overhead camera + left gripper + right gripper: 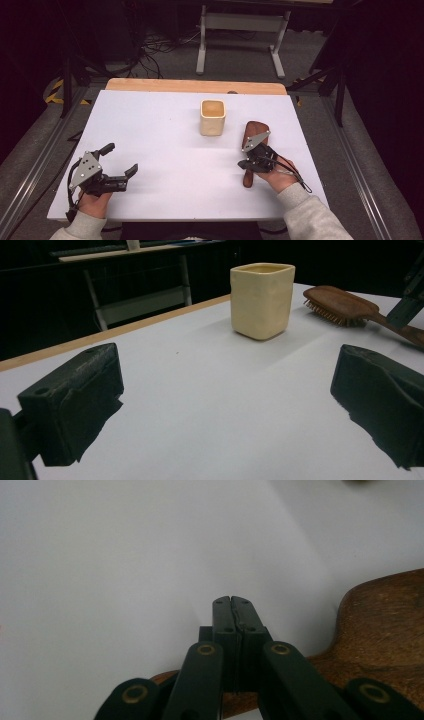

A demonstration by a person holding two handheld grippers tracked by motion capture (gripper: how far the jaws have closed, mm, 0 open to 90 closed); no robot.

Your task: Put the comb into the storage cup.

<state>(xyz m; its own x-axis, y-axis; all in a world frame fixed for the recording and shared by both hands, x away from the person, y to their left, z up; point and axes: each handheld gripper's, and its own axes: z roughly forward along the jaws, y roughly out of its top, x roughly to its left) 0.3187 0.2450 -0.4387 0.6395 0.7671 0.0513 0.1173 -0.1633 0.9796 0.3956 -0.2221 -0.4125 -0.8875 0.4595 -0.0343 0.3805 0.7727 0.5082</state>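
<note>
Both hands [92, 200] rest low, apart.

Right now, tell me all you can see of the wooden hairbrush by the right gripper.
The hairbrush is dark reddish-brown wood, with an oval paddle head and a slim handle. It lies on the white table, right of the cream cup, its head toward the far edge and its handle toward the person. The left gripper view shows the bristles under the head, facing the table. The right gripper sits over the handle with its jaws shut together; whether they pinch the wood is hidden.
</note>
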